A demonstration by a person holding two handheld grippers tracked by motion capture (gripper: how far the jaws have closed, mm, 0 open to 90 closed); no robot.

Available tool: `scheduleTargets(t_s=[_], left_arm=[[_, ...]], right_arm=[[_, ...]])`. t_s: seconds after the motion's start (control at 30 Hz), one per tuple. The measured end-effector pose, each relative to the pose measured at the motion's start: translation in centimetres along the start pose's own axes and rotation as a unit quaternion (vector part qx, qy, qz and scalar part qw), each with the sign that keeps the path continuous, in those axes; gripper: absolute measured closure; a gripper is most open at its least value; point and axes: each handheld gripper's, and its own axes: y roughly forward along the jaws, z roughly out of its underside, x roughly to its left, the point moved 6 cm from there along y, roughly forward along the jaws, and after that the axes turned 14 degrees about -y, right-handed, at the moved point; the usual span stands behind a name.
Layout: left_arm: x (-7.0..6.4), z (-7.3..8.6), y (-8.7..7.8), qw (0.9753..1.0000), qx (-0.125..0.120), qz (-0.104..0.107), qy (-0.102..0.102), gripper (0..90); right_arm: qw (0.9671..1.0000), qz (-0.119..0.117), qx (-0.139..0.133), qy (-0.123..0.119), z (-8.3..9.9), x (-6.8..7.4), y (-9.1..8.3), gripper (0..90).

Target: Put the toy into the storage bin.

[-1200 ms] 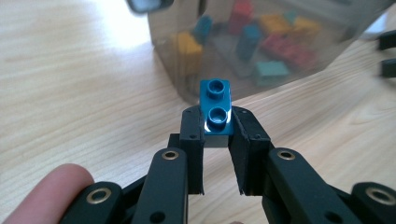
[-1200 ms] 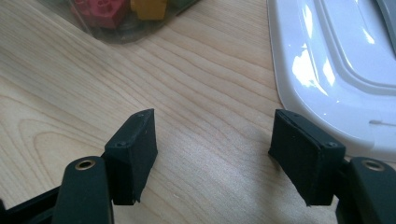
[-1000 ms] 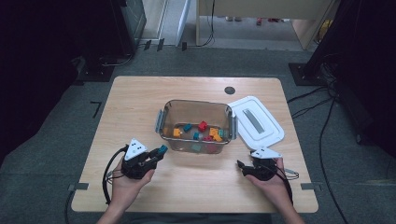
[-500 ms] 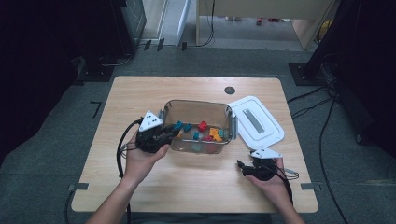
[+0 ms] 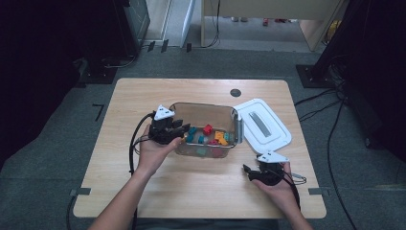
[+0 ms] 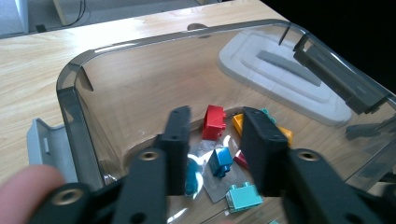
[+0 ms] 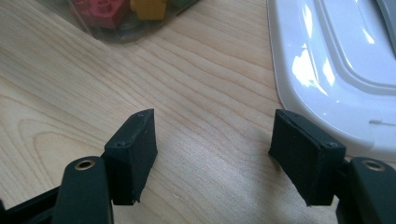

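The right gripper (image 5: 250, 171) is rested low on the wooden tabletop (image 5: 201, 191), near the person; its jaws are held wide apart and nothing is held between them. Farther out, the left gripper (image 5: 181, 128) is placed over the near-left rim of the clear plastic container (image 5: 203, 108). Its jaws are parted by a moderate gap, empty, above the small toy bricks (image 6: 219, 161) lying on the container floor. The bricks are judged light, stiff and somewhat slippery, best pinched across flat sides. The white lid (image 5: 268, 125) lies beside the container, at its right.
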Motion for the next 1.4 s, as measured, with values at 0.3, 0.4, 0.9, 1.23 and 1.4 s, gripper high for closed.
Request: scheduleTargets(t_s=[0.3,0.4,0.9,1.23,1.4], left_arm=[[-0.4,0.4,-1.4,0.9995,-0.019,0.02,0.012,27.8],[-0.3,0.7,-2.1,0.9992,-0.027,0.025,0.014,24.3],[1.7,3.3,-7.1,0.9975,-0.068,0.013,0.012,6.3],[5.3,7.2,-9.6,0.9973,-0.072,-0.009,-0.008,2.9],[7.3,9.6,-9.9,0.997,-0.071,-0.022,-0.02,1.8]], right_arm=[[1.0,0.002,0.0,0.001,0.0,0.0,0.0,31.5],[1.0,0.001,0.001,0.003,0.0,0.0,0.0,31.6],[0.9999,0.002,-0.015,0.003,-0.5,-0.2,-0.6,39.1],[0.9976,0.009,-0.068,0.013,-2.8,-3.3,-2.9,55.1],[0.997,0.032,-0.07,0.012,-3.7,-6.0,-3.0,56.8]])
